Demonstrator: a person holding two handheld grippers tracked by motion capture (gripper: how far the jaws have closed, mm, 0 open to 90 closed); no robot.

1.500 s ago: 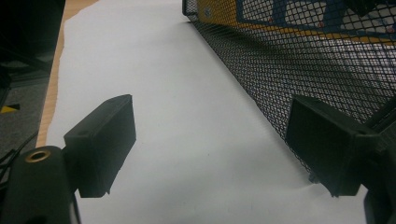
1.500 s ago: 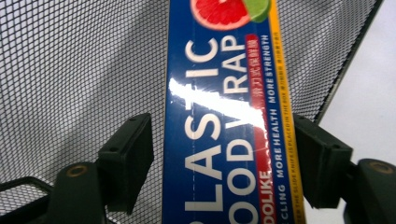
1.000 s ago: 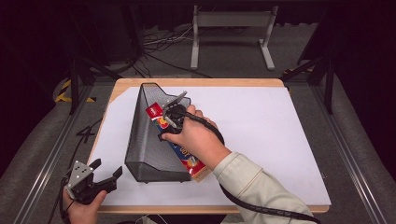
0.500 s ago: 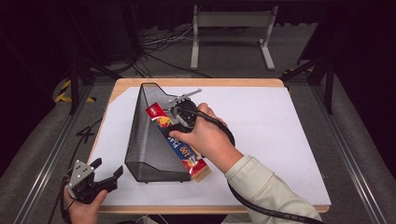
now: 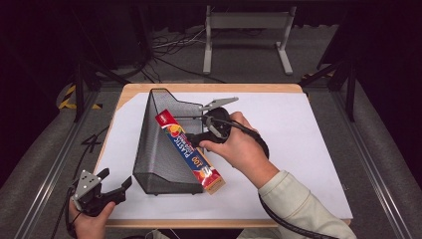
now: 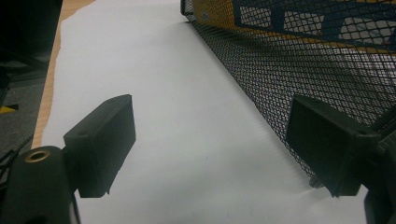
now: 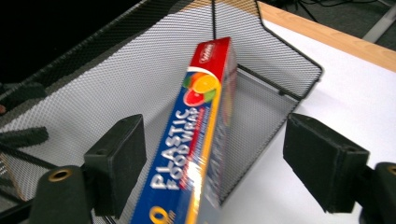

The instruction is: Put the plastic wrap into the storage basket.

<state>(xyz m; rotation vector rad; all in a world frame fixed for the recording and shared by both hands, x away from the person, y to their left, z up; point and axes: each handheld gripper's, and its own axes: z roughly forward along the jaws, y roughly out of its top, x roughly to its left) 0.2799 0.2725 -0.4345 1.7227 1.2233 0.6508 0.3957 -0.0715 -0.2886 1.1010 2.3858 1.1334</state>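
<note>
A long blue-and-red plastic food wrap box (image 5: 189, 151) lies slanted at frame centre, its red end leaning up inside the black mesh file holder (image 5: 158, 149), its other end jutting out lower right.

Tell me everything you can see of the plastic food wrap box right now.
The long blue, red and yellow cardboard plastic food wrap box is printed with fruit pictures and white lettering. It lies slanted in the black wire-mesh file holder, red end raised against the mesh, the other end sticking out past the holder's low open front onto the white table cover. The right tool straddles it, jaws apart after just opening, pads off the box.
</note>
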